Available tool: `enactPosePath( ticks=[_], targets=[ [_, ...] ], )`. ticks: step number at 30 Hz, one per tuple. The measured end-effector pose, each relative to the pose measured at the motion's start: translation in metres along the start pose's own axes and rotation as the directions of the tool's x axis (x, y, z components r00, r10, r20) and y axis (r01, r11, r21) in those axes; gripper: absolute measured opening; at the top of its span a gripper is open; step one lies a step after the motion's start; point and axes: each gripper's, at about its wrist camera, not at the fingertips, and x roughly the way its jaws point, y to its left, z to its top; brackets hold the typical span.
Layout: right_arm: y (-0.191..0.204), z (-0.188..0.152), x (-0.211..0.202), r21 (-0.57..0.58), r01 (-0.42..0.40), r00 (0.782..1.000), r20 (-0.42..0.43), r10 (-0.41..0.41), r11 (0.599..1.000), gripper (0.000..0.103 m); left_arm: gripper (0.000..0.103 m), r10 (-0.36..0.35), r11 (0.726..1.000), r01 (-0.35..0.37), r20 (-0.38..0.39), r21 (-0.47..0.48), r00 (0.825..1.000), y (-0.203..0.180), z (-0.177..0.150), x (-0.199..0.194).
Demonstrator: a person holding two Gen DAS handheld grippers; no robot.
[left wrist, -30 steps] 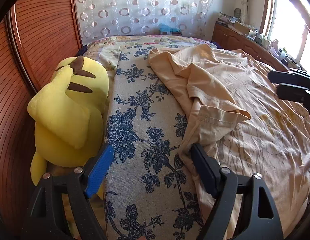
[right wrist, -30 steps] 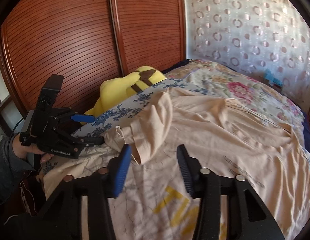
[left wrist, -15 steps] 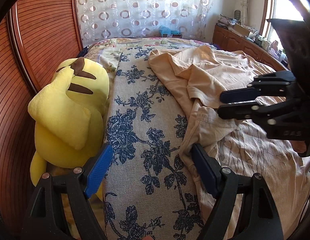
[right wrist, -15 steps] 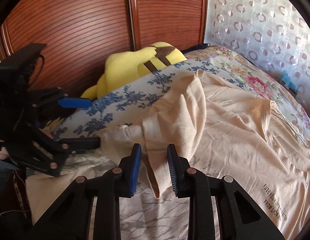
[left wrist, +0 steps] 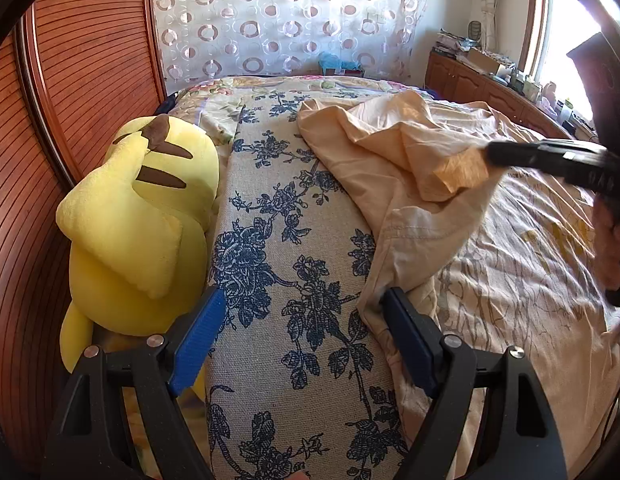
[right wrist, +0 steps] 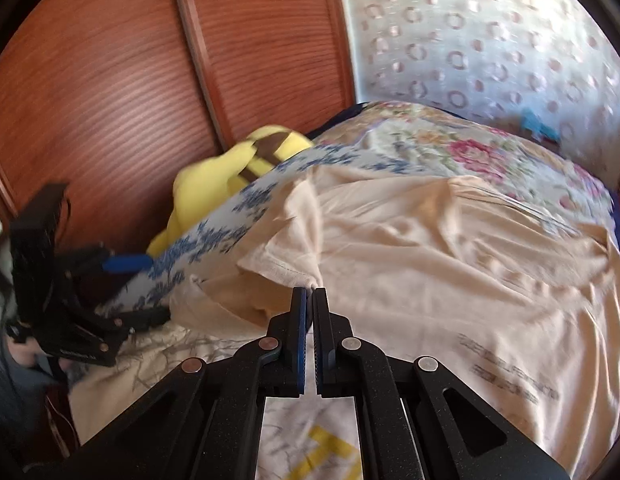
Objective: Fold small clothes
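A peach T-shirt (left wrist: 390,168) lies crumpled across the bed, its edge over a blue-flowered pillow (left wrist: 277,240). My right gripper (right wrist: 309,292) is shut on a fold of the shirt's sleeve (right wrist: 285,256). In the left wrist view the right gripper (left wrist: 490,154) comes in from the right and holds the sleeve slightly raised. My left gripper (left wrist: 301,300) stands open above the pillow with nothing between its fingers. Its right finger (left wrist: 406,332) rests close to the shirt's lower corner. The left gripper (right wrist: 145,288) shows at the far left in the right wrist view, held by a hand.
A yellow plush toy (left wrist: 141,216) sits between the pillow and the wooden sliding doors (left wrist: 89,60). Pale cloth with grey lines and yellow letters (left wrist: 530,260) spreads to the right. A cluttered sideboard (left wrist: 490,80) stands under the window. A flowered bedspread (right wrist: 470,152) lies beyond the shirt.
My right gripper moved in over the shirt, closed its jaws on the sleeve fold and lifted it a little. The left gripper stayed where it was, still open.
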Motion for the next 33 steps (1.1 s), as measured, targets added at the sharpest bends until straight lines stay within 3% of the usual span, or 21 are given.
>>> enactPosePath(
  ticks=[7,8,12,13,19,22,23,25,26,27,33],
  targets=[
    [-0.009,-0.013,-0.015,0.022,0.090,0.996,0.006,-0.090,0.996,0.003,0.082,0.000,1.000,0.000,0.000,0.000,1.000,0.000,0.000,0.000],
    [-0.006,-0.014,-0.016,0.016,0.100,0.995,0.005,-0.100,0.995,0.006,0.082,0.000,1.000,0.000,0.000,0.000,1.000,0.000,0.000,0.000],
    [0.012,-0.012,-0.003,-0.020,0.062,0.998,0.005,-0.062,0.998,0.041,0.082,0.000,1.000,0.000,0.000,0.000,1.000,0.000,0.000,0.000],
    [0.015,-0.011,0.000,-0.026,0.051,0.999,0.005,-0.051,0.998,0.043,0.082,0.000,1.000,0.000,0.000,0.000,1.000,0.000,0.000,0.000],
    [0.030,0.000,0.028,-0.062,-0.044,0.999,-0.034,0.042,0.997,0.044,0.082,0.000,1.000,0.000,0.000,0.000,1.000,0.001,0.000,0.000],
    [0.029,0.008,0.046,-0.068,-0.043,0.997,-0.073,0.038,0.997,0.044,0.082,-0.001,1.000,0.001,0.001,-0.001,1.000,0.001,0.000,0.000],
    [0.028,0.013,0.055,-0.072,-0.031,0.996,-0.086,0.025,0.997,0.043,0.082,-0.001,1.000,0.001,0.001,-0.001,1.000,0.001,0.000,0.000],
    [0.025,0.017,0.067,-0.080,-0.026,0.994,-0.106,0.017,0.996,0.024,0.082,0.000,1.000,0.000,0.001,0.000,1.000,0.000,0.000,0.000],
    [0.025,0.018,0.069,-0.079,-0.024,0.993,-0.114,0.015,0.997,0.010,0.082,0.000,1.000,0.000,0.001,0.000,1.000,0.000,0.000,0.000],
    [0.022,0.019,0.068,-0.075,-0.019,0.994,-0.107,0.011,0.997,0.003,0.082,0.000,1.000,0.000,0.001,0.000,1.000,0.000,-0.001,0.000],
    [0.005,0.020,0.041,-0.029,-0.026,0.999,-0.029,0.025,0.999,0.001,0.079,0.009,0.999,-0.008,0.031,-0.051,0.999,0.007,-0.002,-0.011]
  ],
)
